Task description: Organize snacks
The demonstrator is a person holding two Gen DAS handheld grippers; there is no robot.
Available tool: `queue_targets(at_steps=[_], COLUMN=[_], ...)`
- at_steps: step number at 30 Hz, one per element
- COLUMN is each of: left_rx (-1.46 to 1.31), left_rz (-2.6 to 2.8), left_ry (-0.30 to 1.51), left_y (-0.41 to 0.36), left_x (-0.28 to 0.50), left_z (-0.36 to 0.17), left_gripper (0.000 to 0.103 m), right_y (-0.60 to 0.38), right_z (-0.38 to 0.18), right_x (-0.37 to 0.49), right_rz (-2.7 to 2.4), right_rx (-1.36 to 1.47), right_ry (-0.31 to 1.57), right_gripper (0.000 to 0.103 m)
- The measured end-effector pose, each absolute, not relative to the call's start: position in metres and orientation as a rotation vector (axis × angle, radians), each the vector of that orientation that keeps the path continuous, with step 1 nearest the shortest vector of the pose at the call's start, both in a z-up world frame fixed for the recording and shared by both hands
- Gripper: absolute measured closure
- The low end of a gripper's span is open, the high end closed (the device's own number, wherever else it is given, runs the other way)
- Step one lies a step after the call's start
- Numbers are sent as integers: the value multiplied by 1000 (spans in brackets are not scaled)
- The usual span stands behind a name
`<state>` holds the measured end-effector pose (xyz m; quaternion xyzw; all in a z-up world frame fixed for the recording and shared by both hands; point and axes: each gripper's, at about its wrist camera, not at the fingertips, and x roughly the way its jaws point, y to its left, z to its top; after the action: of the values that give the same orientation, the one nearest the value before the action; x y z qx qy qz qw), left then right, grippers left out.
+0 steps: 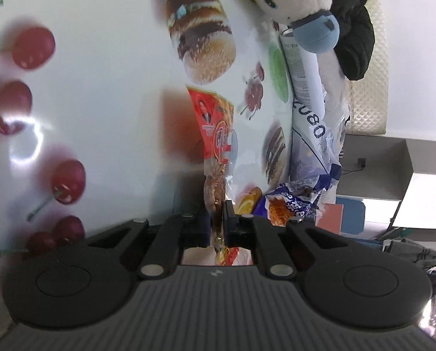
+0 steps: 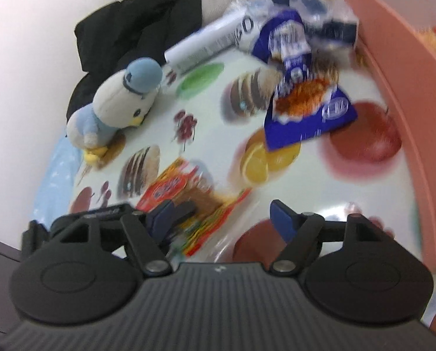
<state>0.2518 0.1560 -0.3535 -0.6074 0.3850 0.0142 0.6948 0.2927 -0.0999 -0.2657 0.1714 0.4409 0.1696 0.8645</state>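
Note:
A red and orange snack packet [image 1: 215,128] lies on the printed tablecloth [image 1: 101,102], and my left gripper [image 1: 217,213] is shut on its near end. In the right wrist view the same packet [image 2: 174,187] lies at lower left, with the left gripper's fingers [image 2: 185,208] clamped on it. My right gripper [image 2: 223,215] stands open just above the cloth. Its left pad is beside the packet and nothing is pressed between its pads. A blue snack packet [image 2: 305,111] lies further back, also seen at the right in the left wrist view [image 1: 288,204].
A pink bin [image 2: 393,67] stands at the right with a snack inside. A plush penguin [image 2: 115,108], a white and blue bag [image 2: 212,44] and a black garment [image 2: 130,29] line the table's far side by the wall.

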Motion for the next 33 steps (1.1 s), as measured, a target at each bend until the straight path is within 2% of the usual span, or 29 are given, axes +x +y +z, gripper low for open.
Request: queue_targets(at_steps=[6,21,25,26,28,33], left_rx=[-1328,-1178,-1126,-1120,-1107,-1028], left_rz=[33,42,46,47,48,52], left_ry=[861,871,877,880,889,901], left_y=[158,148,145,144,142,136], left_x=[247,249,251,251,251,246], left_z=[-354,-341,-335,-333,-330,-316], left_gripper=[94,93,93,93,94,94], right_y=[-107,-90,-90,-90,-91,-93], right_z=[-252,-276,-286,-287,-287,-279], right_x=[321,402,411,411,412,405], right_rz=[271,166,169,165,150,165], right_rx=[188,-48,-45,-44,-41,-26], right_ry=[789,659,685,687,690,685], right_gripper=[30,32,44,48,64,68])
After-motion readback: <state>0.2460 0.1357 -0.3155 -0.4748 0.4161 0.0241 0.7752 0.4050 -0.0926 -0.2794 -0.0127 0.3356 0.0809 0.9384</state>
